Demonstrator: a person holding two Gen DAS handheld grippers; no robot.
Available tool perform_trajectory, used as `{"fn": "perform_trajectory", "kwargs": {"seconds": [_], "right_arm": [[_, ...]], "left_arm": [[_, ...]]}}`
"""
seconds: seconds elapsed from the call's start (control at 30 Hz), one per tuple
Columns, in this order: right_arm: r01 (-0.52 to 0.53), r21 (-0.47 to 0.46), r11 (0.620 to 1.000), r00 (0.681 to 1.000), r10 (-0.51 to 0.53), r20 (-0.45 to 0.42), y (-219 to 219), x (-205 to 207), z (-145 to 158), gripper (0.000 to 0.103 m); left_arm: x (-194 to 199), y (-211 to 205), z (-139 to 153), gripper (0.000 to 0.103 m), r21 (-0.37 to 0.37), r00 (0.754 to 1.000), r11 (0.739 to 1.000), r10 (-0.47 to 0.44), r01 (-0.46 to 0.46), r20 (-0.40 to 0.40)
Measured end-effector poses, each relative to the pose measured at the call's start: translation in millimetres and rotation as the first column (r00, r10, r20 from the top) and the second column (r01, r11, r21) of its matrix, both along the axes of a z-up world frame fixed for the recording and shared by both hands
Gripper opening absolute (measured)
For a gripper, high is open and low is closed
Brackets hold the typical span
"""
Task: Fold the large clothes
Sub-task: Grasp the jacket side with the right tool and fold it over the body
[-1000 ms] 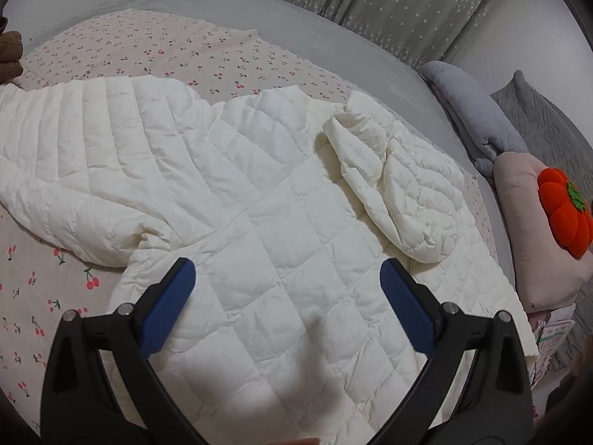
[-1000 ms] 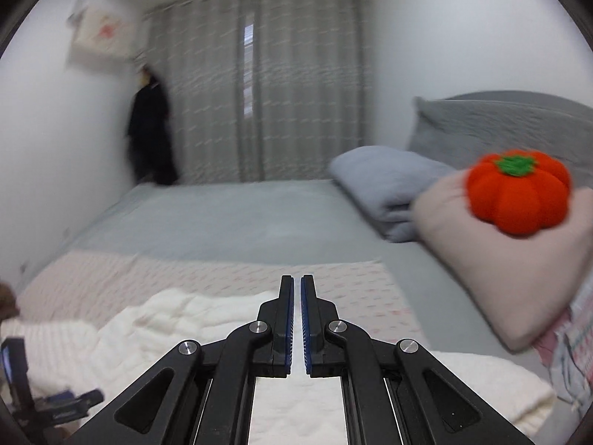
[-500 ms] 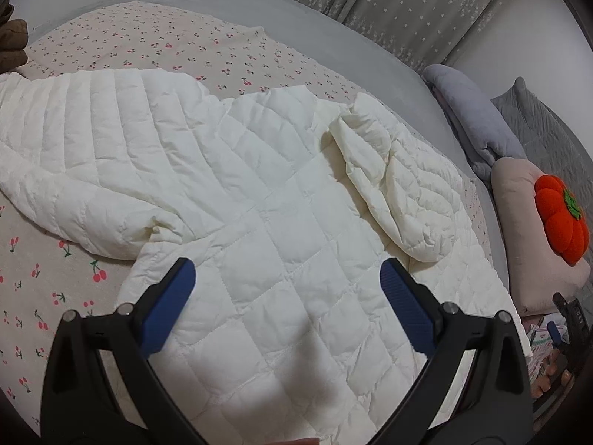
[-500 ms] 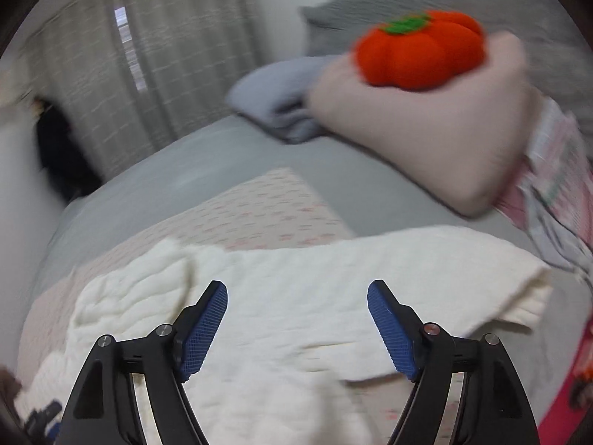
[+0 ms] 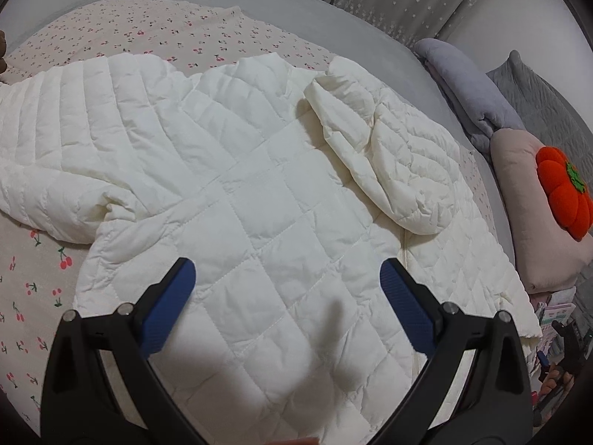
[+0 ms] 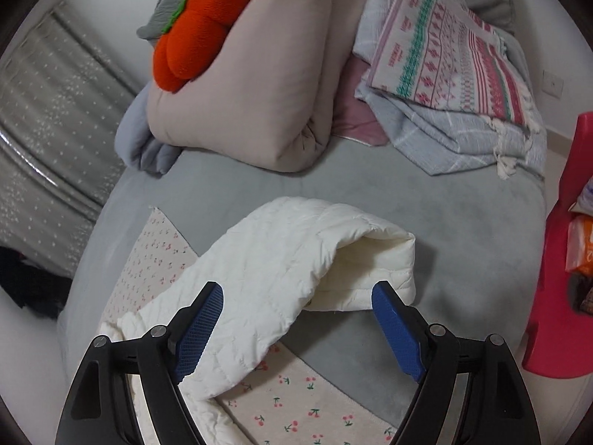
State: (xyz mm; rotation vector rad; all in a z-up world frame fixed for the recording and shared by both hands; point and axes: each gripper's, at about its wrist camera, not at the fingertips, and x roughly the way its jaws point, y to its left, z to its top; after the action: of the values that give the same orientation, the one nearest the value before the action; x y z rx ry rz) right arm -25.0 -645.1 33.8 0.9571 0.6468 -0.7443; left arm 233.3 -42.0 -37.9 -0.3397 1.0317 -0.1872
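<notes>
Jacket [image 5: 259, 193], white and quilted, lies spread flat on the cherry-print sheet [image 5: 33, 289] over the bed, and that is the thing to be folded. Left tongs [image 5: 287, 307] hover over its lower body with the blue pads standing wide and nothing between them. One sleeve [image 5: 393, 170] is folded in across the body, ahead and to the right of them; the other stretches away to their left.

Right tongs [image 6: 296, 328] have just been opening, and their pads stand wide too, empty, tilted down over the jacket's corner [image 6: 370, 259], which curls up off the grey blanket [image 6: 463, 222] just ahead, between the two pads. Behind it sit a pink pillow [image 6: 259, 85] with an orange pumpkin cushion [image 6: 192, 26].

To my eye the step is taking hold of that corner. It would go best if the right tongs came down low enough to catch both layers of the puffy edge, biting well in from the rim so the slippery fabric cannot squeeze out. The left tongs should take the matching edge, so that the fold lifts evenly.
</notes>
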Motion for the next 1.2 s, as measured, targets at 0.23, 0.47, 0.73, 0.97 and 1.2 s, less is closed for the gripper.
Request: {"fn": "perform_trajectory", "kwargs": {"seconds": [0.23,0.47,0.73,0.97,1.2], "right_arm": [[0.022,0.033,0.999,0.994,-0.025,0.104,-31.9,20.9,-38.6,0.062],[-0.061,-0.160,0.985,0.983,0.087,0.159,4.3,64.5,20.0,0.009],[-0.352,-0.461,0.814,0.878,0.458,0.138,152.1,155.7,119.9,0.009],[-0.719,-0.569,0.398,0.585,0.789,-0.187,347.1,230.8,95.5,0.009],[-0.944,-0.273,0.187,0.297,0.840,-0.453,429.2,256.9,-44.6,0.022]], "left_arm": [[-0.6,-4.4,0.0,0.100,-0.006,1.000,1.000,-0.013,0.013,-0.001],[3.9,14.7,4.5,0.100,-0.030,0.999,0.999,0.043,-0.043,0.007],[1.5,29.1,8.6,0.100,-0.057,0.998,0.997,0.060,-0.059,0.014],[0.5,42.6,14.2,0.100,-0.070,0.996,0.994,0.087,-0.085,0.026],[1.8,51.4,13.2,0.100,-0.068,0.995,0.993,0.099,-0.097,0.020]]}}
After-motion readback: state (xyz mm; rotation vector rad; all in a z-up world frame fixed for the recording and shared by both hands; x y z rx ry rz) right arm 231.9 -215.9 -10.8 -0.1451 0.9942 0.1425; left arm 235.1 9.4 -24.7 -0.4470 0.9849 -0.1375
